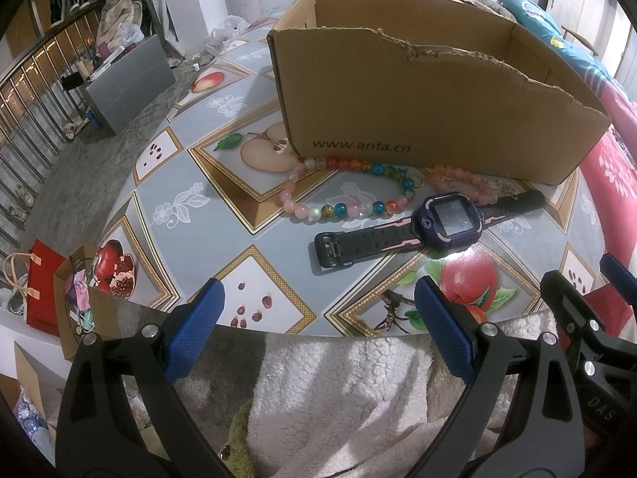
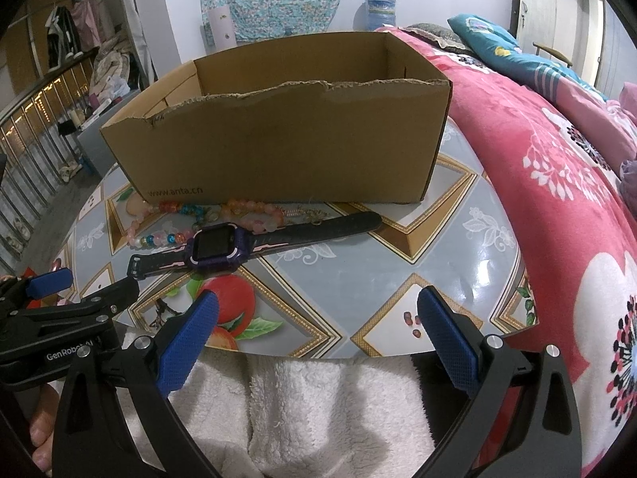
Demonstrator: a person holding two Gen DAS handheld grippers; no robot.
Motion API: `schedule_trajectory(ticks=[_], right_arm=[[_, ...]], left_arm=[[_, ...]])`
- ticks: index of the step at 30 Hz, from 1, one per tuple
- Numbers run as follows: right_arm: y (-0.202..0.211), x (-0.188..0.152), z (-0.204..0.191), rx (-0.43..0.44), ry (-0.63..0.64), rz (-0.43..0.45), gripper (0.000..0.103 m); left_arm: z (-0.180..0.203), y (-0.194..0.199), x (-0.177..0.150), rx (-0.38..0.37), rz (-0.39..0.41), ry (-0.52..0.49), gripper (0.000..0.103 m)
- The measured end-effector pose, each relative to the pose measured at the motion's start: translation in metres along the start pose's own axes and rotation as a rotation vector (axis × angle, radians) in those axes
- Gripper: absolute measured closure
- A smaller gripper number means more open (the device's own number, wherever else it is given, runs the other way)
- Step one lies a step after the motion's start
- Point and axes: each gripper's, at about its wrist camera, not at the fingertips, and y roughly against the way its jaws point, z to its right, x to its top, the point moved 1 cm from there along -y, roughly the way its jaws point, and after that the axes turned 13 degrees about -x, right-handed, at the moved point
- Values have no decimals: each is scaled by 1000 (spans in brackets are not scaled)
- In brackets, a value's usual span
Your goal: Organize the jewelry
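A purple smartwatch (image 1: 446, 221) (image 2: 217, 247) with a black strap lies flat on the fruit-patterned table (image 1: 223, 183) (image 2: 358, 263). Behind it lie a multicoloured bead bracelet (image 1: 342, 189) (image 2: 159, 235) and a pink-orange bead bracelet (image 1: 462, 181) (image 2: 254, 213), both against an open cardboard box (image 1: 418, 91) (image 2: 286, 135) with a torn front rim. My left gripper (image 1: 318, 302) is open at the table's near edge, short of the watch. My right gripper (image 2: 318, 310) is open too, near the edge and right of the watch. Each gripper shows in the other's view, the right (image 1: 589, 294) and the left (image 2: 87, 290).
A white fleece garment (image 1: 358, 398) (image 2: 302, 406) lies below the table edge. A bed with a red floral quilt (image 2: 557, 183) borders the table's right side. Paper bags (image 1: 47, 290) and a grey box (image 1: 131, 79) stand on the floor to the left, near a railing.
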Motion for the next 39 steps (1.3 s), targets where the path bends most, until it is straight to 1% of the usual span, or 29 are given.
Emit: schedule_trajectory(ticks=[25,29,30,34,39], right_arm=[[-2,0,-1,-5,-3,1,5],[1,5,5,-11,-6,3,5],[1,4,4,-12,-6,4,5],[1,4,5,-19,-3,14,5],[4,5,6,-35,-2,53,5]], left_arm=[[0,0,2,-1,1,0,11],[2,1,2,-1,15,-9,11],[0,0,7,-1,19,-12,11],[-1,-3,8,-31,20,-26,11],[3,-2,9,-47,27,-62,11]])
